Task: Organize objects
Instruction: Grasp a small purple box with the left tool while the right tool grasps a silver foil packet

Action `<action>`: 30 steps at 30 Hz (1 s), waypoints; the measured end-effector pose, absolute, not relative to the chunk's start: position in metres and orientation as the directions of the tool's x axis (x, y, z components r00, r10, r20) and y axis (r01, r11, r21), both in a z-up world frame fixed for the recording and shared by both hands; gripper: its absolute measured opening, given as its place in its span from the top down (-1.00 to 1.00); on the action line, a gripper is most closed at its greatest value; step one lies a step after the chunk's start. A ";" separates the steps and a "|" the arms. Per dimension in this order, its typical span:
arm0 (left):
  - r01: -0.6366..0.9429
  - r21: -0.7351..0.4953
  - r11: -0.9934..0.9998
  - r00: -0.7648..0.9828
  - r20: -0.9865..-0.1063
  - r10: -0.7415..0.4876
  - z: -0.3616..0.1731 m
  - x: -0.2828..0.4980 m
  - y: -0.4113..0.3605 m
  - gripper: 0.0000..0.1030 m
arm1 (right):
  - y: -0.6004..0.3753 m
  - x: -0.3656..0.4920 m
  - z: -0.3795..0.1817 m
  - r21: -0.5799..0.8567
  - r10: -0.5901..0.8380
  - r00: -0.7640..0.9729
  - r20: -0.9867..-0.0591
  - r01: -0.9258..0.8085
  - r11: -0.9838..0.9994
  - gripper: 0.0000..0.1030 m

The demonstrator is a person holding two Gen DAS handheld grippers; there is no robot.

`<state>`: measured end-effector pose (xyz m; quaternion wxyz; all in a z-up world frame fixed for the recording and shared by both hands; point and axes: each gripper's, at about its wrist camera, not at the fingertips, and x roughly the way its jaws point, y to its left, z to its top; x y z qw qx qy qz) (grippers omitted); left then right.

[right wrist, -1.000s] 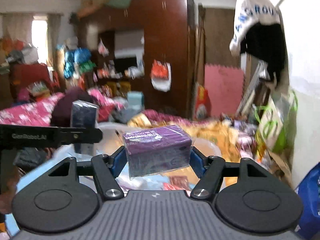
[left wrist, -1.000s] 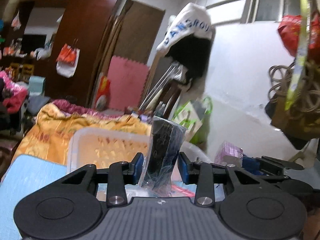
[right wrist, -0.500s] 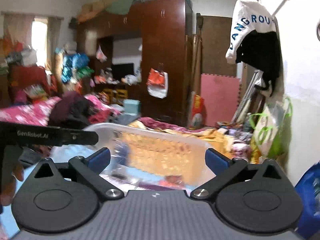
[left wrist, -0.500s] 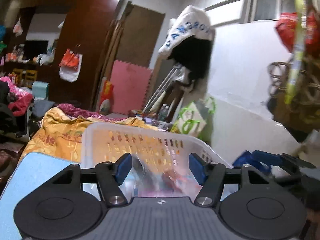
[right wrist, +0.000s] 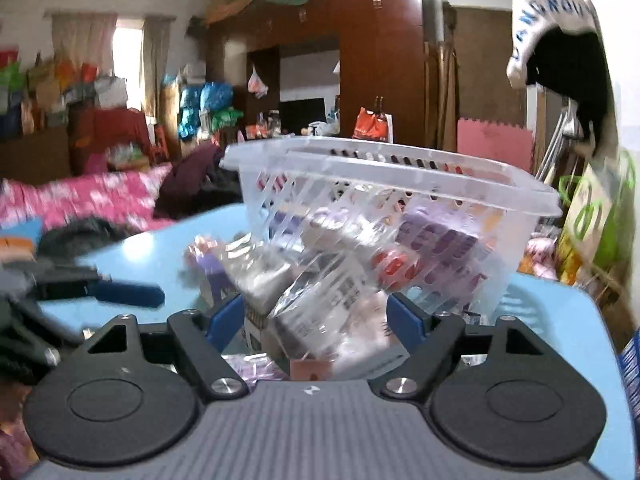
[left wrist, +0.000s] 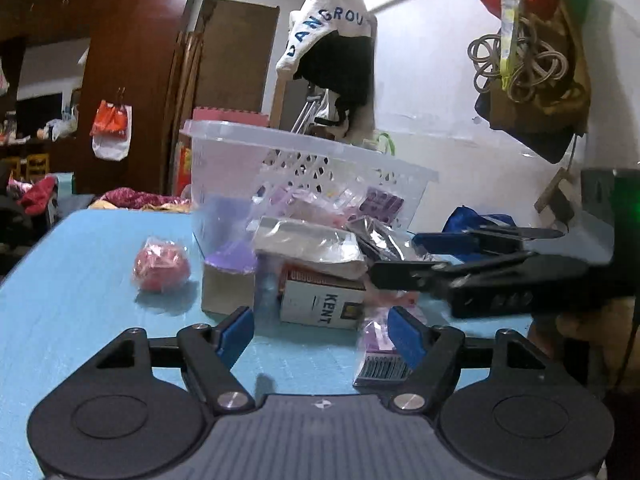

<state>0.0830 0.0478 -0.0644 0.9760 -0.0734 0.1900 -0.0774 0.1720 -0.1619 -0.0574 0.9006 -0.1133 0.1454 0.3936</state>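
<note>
A clear plastic basket (left wrist: 320,160) stands on the light blue table (left wrist: 80,300) with several wrapped packets inside; it also shows in the right wrist view (right wrist: 400,184). In front of it lie a white KENT box (left wrist: 320,308), a brown box with a purple top (left wrist: 228,280), a silver wrapped packet (left wrist: 308,244), a purple packet with a barcode (left wrist: 380,352) and a pink wrapped ball (left wrist: 160,268). My left gripper (left wrist: 320,332) is open and empty, low over the table before the boxes. My right gripper (right wrist: 316,320) is open, with a wrapped box (right wrist: 320,312) lying between its fingers.
The right gripper's body (left wrist: 500,280) reaches in from the right in the left wrist view. A white wall (left wrist: 440,100) with hanging bags stands behind the table. A brown wardrobe (right wrist: 380,60) and cluttered bedding (right wrist: 100,200) lie beyond the table's far edge.
Both grippers have let go of their packets over the basket and opened. Both have dropped down to table level in front of the basket, facing the loose boxes.
</note>
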 end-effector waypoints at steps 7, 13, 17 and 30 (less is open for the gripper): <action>0.148 -0.061 0.987 0.928 -0.337 -0.160 -0.070 0.072 0.017 -0.50 | -0.166 0.160 -0.057 -0.175 0.632 0.712 -0.304 -0.694 0.698 -0.12; 0.145 -0.028 0.989 0.935 -0.323 -0.147 -0.071 0.067 0.009 -0.50 | -0.179 0.159 -0.056 -0.174 0.618 0.731 -0.288 -0.675 0.717 -0.16; 0.164 -0.024 0.986 0.933 -0.321 -0.163 -0.072 0.066 0.000 -0.50 | -0.178 0.165 -0.059 -0.136 0.635 0.712 -0.299 -0.690 0.711 -0.25; 0.210 0.005 0.978 0.926 -0.322 -0.197 -0.076 0.060 -0.032 -0.50 | -0.200 0.158 -0.051 -0.053 0.675 0.691 -0.257 -0.708 0.704 0.20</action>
